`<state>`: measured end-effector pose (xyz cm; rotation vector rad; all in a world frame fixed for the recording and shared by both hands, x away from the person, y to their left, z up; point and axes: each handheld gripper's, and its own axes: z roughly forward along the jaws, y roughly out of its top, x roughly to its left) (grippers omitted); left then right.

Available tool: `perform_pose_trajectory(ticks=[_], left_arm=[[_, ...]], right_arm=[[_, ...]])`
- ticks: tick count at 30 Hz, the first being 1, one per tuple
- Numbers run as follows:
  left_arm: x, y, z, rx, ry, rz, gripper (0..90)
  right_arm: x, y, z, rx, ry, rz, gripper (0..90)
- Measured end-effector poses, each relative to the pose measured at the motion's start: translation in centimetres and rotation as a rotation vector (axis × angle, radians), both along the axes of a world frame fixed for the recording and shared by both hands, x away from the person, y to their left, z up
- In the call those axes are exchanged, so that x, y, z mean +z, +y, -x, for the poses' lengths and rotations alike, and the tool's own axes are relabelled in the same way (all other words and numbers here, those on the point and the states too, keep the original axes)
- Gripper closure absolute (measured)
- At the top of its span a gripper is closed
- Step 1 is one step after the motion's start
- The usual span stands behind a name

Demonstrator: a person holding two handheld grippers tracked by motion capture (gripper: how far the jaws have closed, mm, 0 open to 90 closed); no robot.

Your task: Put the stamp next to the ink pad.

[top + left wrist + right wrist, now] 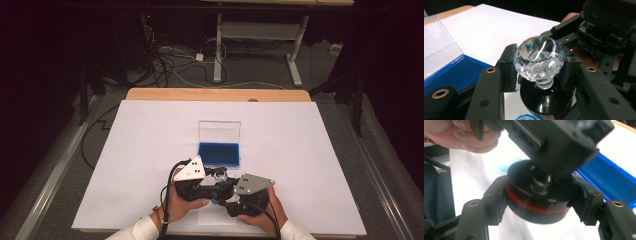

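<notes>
Black bottle (546, 100) mostly hidden, upright, crystal stopper (539, 60) pointing up. Left gripper (539, 67) pinches the stopper. Right gripper (539, 202) sits around the bottle; grip unclear.

Clear stopper (539, 60), black (red-banded) base (536, 202)

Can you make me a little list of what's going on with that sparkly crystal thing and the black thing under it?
Crystal knob: clear faceted knob, its stem going into the black base
Black base: round, red band
Left gripper: shut on the crystal knob
Right gripper: jaws on either side of the black base
Blue case: open behind the hands, clear lid upright
Table: white sheet on top
</notes>
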<state>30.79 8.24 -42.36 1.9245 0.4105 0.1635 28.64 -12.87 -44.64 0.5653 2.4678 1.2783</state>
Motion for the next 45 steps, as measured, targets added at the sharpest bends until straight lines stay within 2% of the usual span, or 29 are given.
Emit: perform_pose_trajectory(ticks=[2, 8, 13, 17, 18, 19, 22, 28, 34, 39, 41, 45], left_arm=[[0.1, 0.1, 0.0, 0.003, -0.006, -0.003, 54.7], [0.5, 0.3, -0.1, 0.004, -0.025, -0.016, 54.7], [0.8, 0.4, -0.1, 0.002, -0.033, -0.025, 54.7], [1.1, 0.6, -0.1, -0.022, -0.031, -0.001, 54.7], [1.4, 0.8, 0.0, -0.042, -0.029, 0.031, 54.7], [1.7, 0.7, 0.2, -0.038, -0.045, 0.018, 54.7], [2.2, 0.8, 0.4, -0.043, -0.063, 0.021, 54.6], [2.8, 1.7, 0.2, -0.010, -0.082, 0.002, 54.6], [3.3, 3.3, -0.3, 0.028, -0.104, -0.018, 54.6], [3.5, 4.6, -1.0, 0.068, -0.114, -0.036, 54.6], [3.5, 5.0, -1.2, 0.087, -0.126, -0.057, 54.6], [3.6, 5.6, -1.5, 0.109, -0.133, -0.065, 54.6]], right_arm=[[-0.1, -0.1, -0.1, 0.001, 0.013, -0.014, 31.4], [-0.2, 0.2, 0.0, 0.008, 0.005, -0.008, 26.3], [-0.3, 0.0, 0.0, 0.008, -0.006, -0.005, 26.4], [-0.3, -0.1, 0.0, -0.006, -0.013, 0.005, 23.2], [-0.5, -0.1, -0.2, -0.010, -0.007, 0.011, 22.7], [-0.6, -0.1, -0.3, -0.020, 0.004, 0.006, 21.6], [-0.7, -0.5, -0.7, -0.043, 0.003, 0.003, 21.7], [-0.2, -1.2, -0.8, -0.068, -0.026, -0.006, 21.2], [0.4, -2.4, -0.7, -0.104, -0.084, 0.007, 21.6], [0.8, -3.4, -0.5, -0.126, -0.109, 0.001, 22.0], [1.0, -3.7, -0.5, -0.133, -0.114, 0.000, 22.3], [1.3, -4.5, -0.3, -0.158, -0.138, -0.002, 22.6]])
